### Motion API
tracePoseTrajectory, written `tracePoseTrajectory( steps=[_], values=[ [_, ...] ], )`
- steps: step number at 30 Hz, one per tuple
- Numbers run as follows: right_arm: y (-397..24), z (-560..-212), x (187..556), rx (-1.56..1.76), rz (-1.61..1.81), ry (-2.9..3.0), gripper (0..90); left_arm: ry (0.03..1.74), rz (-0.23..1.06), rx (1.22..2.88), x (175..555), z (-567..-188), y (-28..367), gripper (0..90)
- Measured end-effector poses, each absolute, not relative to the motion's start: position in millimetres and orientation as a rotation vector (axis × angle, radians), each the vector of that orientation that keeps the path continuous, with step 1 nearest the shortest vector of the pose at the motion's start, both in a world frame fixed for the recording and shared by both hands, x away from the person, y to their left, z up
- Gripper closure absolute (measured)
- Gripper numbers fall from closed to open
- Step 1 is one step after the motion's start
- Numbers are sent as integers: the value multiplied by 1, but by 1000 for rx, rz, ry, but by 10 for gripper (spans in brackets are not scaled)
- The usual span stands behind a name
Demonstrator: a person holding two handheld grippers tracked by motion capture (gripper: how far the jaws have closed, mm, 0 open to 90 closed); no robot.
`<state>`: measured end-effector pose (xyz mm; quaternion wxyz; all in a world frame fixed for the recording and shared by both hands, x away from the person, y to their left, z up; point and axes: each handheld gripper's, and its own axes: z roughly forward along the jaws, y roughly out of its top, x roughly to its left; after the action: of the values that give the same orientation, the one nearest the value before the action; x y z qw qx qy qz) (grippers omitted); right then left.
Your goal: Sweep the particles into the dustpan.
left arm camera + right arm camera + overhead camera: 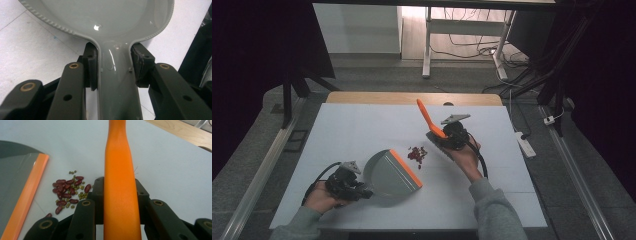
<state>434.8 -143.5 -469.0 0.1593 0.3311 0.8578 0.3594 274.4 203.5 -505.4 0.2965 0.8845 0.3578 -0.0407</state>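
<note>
Risk of scattering beans [417, 154] past dustpan [392, 172] lip — left gripper [113, 66] clamped on its handle, right gripper [120, 195] clamped on brush [428, 117], bristles hidden.

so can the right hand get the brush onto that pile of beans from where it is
Probably yes. The right gripper is shut on the orange brush handle, and the beans lie on bare table just beside it, nothing between them. The dustpan sits on their far side, its orange lip facing them.

Both tongs, left [362, 192] and right [438, 137], are clamped, forearms low.
</note>
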Motion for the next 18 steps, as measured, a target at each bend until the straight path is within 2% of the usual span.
tracePoseTrajectory(
  steps=[18],
  values=[
    [-116, -488, 452, 920, 988, 2462, 708, 953, -141, 2340, 281, -509, 200, 615]
  ],
)
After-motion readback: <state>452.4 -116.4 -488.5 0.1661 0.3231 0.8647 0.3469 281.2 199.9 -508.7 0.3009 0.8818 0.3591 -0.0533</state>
